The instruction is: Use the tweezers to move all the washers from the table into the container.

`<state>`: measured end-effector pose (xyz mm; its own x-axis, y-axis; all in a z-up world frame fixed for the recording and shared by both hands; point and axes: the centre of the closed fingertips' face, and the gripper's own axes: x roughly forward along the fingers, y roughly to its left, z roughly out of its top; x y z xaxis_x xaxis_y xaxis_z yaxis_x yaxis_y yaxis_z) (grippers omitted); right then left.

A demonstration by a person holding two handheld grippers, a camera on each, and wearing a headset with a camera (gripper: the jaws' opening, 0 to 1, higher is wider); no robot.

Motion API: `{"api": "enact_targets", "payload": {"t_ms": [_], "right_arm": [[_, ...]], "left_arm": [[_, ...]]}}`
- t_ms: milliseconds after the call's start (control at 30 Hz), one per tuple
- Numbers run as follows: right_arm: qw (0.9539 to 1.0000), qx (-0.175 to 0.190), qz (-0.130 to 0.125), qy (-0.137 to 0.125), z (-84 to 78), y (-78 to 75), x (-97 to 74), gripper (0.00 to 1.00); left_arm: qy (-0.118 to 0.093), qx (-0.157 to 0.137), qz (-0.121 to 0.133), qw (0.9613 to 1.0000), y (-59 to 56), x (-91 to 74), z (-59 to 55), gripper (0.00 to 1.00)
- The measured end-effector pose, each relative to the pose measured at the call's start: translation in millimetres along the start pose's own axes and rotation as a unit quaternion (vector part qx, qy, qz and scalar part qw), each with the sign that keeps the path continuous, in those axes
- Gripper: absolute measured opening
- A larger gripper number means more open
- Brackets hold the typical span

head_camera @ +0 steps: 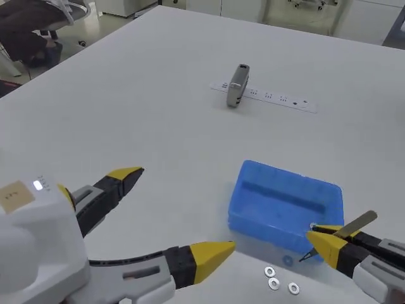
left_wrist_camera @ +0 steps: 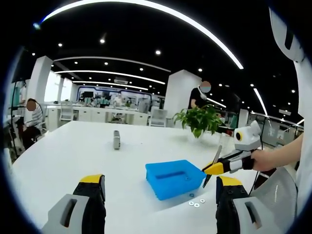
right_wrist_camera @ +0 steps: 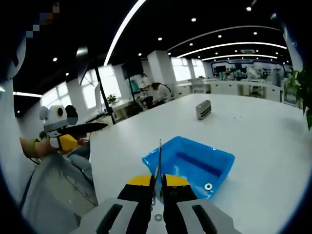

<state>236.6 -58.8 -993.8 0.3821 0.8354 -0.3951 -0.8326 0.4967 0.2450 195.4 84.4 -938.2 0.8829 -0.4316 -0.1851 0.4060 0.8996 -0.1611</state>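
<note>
The blue container (head_camera: 286,201) sits on the white table, with one washer (right_wrist_camera: 208,186) lying inside it near the front wall. Three more washers (head_camera: 274,282) lie on the table just in front of the container. My right gripper (head_camera: 329,244) is shut on the metal tweezers (head_camera: 354,225). Their tip hangs by the container's front right corner, a little above and to the right of the loose washers. The tweezers (right_wrist_camera: 159,158) rise between the shut jaws. My left gripper (head_camera: 171,212) stands open and holds nothing, left of the container.
A white power strip (head_camera: 278,97) with a grey block (head_camera: 237,85) standing on it lies further back on the table. A potted plant (left_wrist_camera: 201,119) stands at the far edge. People sit and stand at desks beyond.
</note>
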Motion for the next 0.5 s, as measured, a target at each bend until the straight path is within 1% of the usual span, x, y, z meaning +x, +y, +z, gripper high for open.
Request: {"api": "enact_targets", "payload": {"t_ms": [33, 100, 133, 200, 367, 500], "right_arm": [[1.0, 0.003, 0.001, 0.009, -6.2, 0.3, 0.9, 0.04], [0.9998, 0.012, 0.005, 0.014, -13.2, 0.7, 2.2, 0.04], [0.9996, 0.018, 0.006, 0.021, -19.2, 0.3, 3.0, 0.04], [0.9993, 0.02, 0.007, 0.03, -26.1, 0.3, 4.2, 0.04], [0.9987, 0.027, 0.009, 0.042, -36.7, -1.2, 6.9, 0.04], [0.9986, 0.025, 0.007, 0.047, -40.9, -0.9, 8.4, 0.04]], "left_arm": [[0.001, 0.001, 0.001, 1.0, 0.2, 0.0, -0.1, 0.96], [0.001, 0.0, 0.0, 1.0, 0.0, 0.0, -0.1, 0.96], [0.001, 0.001, 0.001, 1.0, -0.1, 0.0, -0.1, 0.96], [0.002, 0.001, 0.0, 1.0, -0.3, 0.1, -0.4, 0.96], [0.004, 0.001, 0.002, 1.0, 0.5, 0.0, -1.4, 0.96], [0.004, 0.001, 0.003, 1.0, 0.9, -0.2, -1.4, 0.96]]}}
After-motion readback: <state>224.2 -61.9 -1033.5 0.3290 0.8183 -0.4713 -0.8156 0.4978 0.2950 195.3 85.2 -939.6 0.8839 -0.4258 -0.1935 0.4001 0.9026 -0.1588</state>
